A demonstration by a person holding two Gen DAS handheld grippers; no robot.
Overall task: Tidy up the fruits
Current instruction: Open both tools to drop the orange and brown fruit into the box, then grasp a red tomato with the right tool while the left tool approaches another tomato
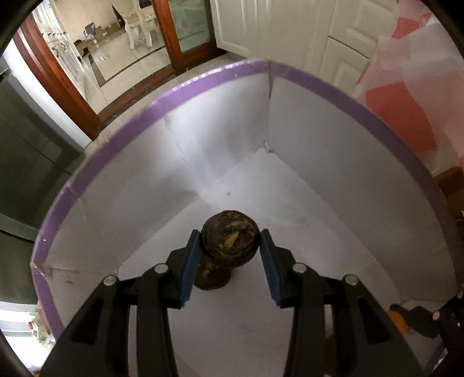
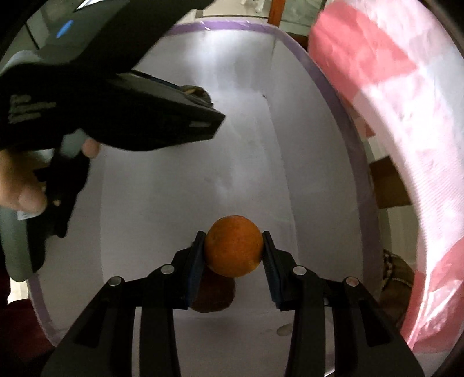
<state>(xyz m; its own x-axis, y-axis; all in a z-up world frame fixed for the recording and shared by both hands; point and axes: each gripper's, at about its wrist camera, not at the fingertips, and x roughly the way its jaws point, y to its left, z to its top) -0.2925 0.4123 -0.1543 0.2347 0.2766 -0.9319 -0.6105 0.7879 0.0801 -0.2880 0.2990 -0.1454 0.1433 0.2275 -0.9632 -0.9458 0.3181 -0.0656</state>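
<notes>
Left gripper [image 1: 230, 246] clamps a dark, wrinkled round fruit [image 1: 230, 242]; right gripper [image 2: 234, 250] clamps a round orange [image 2: 233, 246]. Both hang inside the white purple-rimmed box [image 1: 319, 145], the orange toward 4 o'clock of the dark fruit. Each is best lowered to the floor before release.

Home: panelled doors [image 1: 345, 37], dining chair [image 1: 136, 23]

The box [image 1: 319, 162] is white inside with a purple rim. One fruit [image 1: 230, 237] is dark brown with yellowish streaks; the orange [image 2: 233, 245] is bright orange. Blue pads [image 1: 190, 266] line black fingers. The bag [image 2: 406, 116] is pink-and-white patched.
</notes>
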